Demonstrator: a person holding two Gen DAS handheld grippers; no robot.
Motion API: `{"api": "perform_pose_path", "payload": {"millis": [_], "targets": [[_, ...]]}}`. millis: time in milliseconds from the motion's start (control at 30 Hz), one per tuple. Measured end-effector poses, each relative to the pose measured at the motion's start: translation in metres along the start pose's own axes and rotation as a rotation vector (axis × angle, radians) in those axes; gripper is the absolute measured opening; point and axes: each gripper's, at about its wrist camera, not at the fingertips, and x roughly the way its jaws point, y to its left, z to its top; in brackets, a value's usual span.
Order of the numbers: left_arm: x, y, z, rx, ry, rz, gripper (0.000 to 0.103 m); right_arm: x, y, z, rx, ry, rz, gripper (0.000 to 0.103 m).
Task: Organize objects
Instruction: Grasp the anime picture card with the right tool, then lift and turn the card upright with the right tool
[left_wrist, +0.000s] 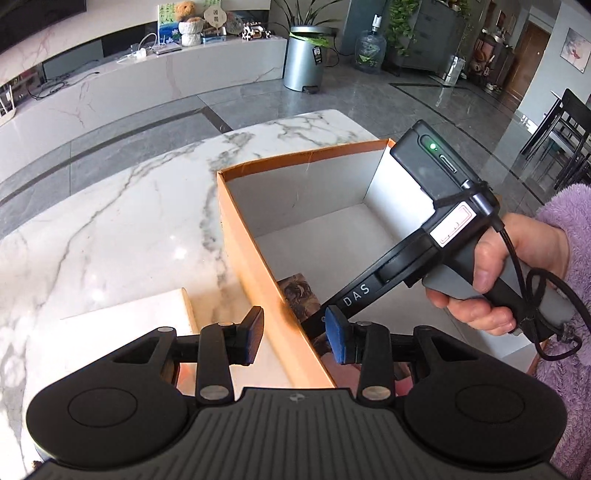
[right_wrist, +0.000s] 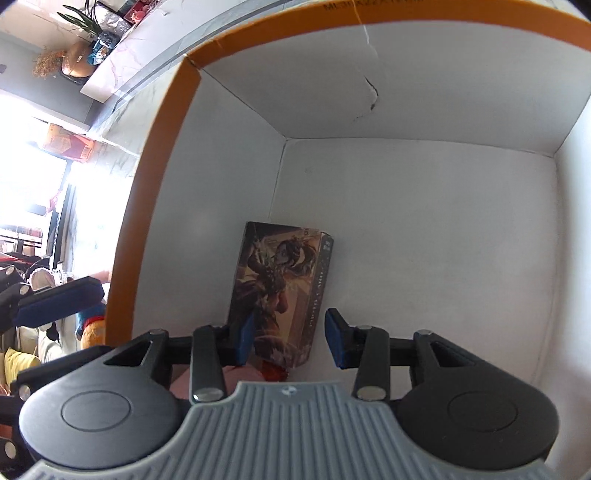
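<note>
An open orange cardboard box (left_wrist: 240, 236) with a white inside stands on the marble table (left_wrist: 122, 225). A small dark card box with a printed figure (right_wrist: 284, 291) lies on the box floor by the left wall; it also shows in the left wrist view (left_wrist: 299, 295). My right gripper (right_wrist: 290, 338) is open inside the box, its fingers on either side of the card box's near end, not closed on it. My left gripper (left_wrist: 297, 338) is open and straddles the box's near left wall. The right gripper's body (left_wrist: 424, 229) reaches down into the box.
A white slab (left_wrist: 129, 332) lies on the table left of the box. Something pink and red (right_wrist: 273, 371) lies under the right gripper on the box floor. A grey bin (left_wrist: 304, 59) and a water jug (left_wrist: 369, 48) stand on the floor beyond the table.
</note>
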Motion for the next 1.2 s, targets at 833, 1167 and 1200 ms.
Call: {"api": "perform_pose_path", "payload": {"millis": [833,1167,1200], "targets": [[0.005,-0.003,-0.010,0.042,0.044,0.025,0.026,-0.015,0.015,-0.005,0.007,-0.132,0.043,0.013],[0.010,0.001,-0.005,0.039,0.044,0.016,0.026,-0.008,-0.011,0.020,-0.012,-0.161,-0.009,0.044],[0.010,0.001,-0.005,0.039,0.044,0.013,0.026,-0.006,-0.012,0.024,-0.014,-0.163,0.005,0.045]]}}
